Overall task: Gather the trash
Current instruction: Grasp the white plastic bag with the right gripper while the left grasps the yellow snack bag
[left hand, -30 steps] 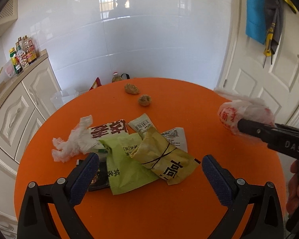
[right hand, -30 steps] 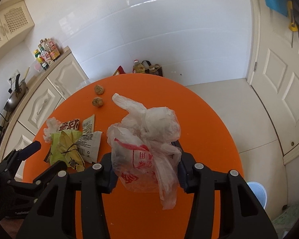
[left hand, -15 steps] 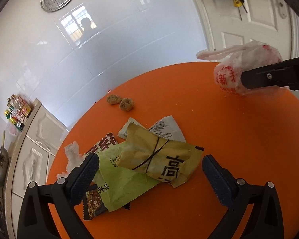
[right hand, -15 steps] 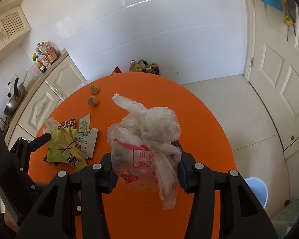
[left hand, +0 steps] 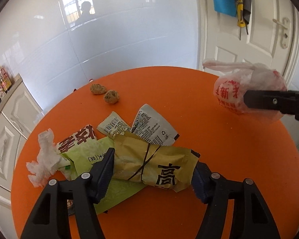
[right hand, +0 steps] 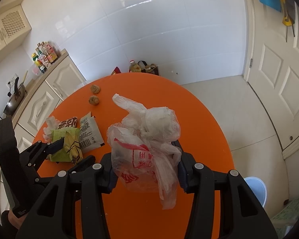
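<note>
Left gripper [left hand: 152,170]: jaws have just been closing around a yellow wrapper [left hand: 155,165], 1 finger at each end of it; whether the pads press on it cannot be told. The yellow wrapper lies on a green wrapper [left hand: 85,155] on the orange table [left hand: 189,123]. Beside them: a crumpled tissue [left hand: 42,163], a red-lettered packet [left hand: 77,140] and 2 white sachets [left hand: 151,128]. Farther back: 2 brown lumps [left hand: 105,92]. Right gripper [right hand: 145,174]: jaws clamped on a plastic bag [right hand: 143,143] with red print, held above the table's right side. Behind the table: white cabinets [right hand: 43,99], a tiled wall [right hand: 149,39] and a white door [right hand: 279,75].
</note>
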### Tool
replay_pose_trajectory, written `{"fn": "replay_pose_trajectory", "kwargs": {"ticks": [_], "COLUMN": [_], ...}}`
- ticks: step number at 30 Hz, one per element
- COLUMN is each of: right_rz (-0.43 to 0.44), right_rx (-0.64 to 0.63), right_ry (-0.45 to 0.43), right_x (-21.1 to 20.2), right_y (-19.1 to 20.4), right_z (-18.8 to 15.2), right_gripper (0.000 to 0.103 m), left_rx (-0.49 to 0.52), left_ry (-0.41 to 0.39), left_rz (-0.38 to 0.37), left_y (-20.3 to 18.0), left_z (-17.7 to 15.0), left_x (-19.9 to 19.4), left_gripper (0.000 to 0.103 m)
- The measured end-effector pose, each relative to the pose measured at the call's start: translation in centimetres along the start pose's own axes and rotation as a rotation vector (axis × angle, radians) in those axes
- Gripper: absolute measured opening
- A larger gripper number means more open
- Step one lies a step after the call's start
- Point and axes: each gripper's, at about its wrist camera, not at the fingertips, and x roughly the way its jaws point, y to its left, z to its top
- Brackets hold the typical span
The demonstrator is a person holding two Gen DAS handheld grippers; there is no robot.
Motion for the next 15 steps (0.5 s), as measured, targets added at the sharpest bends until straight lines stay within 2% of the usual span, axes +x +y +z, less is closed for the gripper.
{"fn": "replay_pose_trajectory", "kwargs": {"ticks": [3,8,15], "right_rz": [0.0,0.004,0.014], "right_rx": [-0.002,-0.007,-0.011], "right_ry": [-0.004,-0.019,-0.071], "right_x": [-0.4,-1.5,-5.1], "right_y": [0.1,0.6,0.9], "right_z": [-0.1,-0.2,-0.9], "right_gripper": [0.048,0.048,0.048], "left_rx": [-0.097,-0.149,-0.172], "left_ry": [-0.007,-0.037,-0.112], "left_rz": [-0.069,-0.089,-0.098], "left_y": [2.3,3.0,2.7], "left_z": [0.3,-0.1,0.0], "left_x": [-0.3,-1.8,-7.0], "left_gripper": [0.062,0.061,0.061]}}
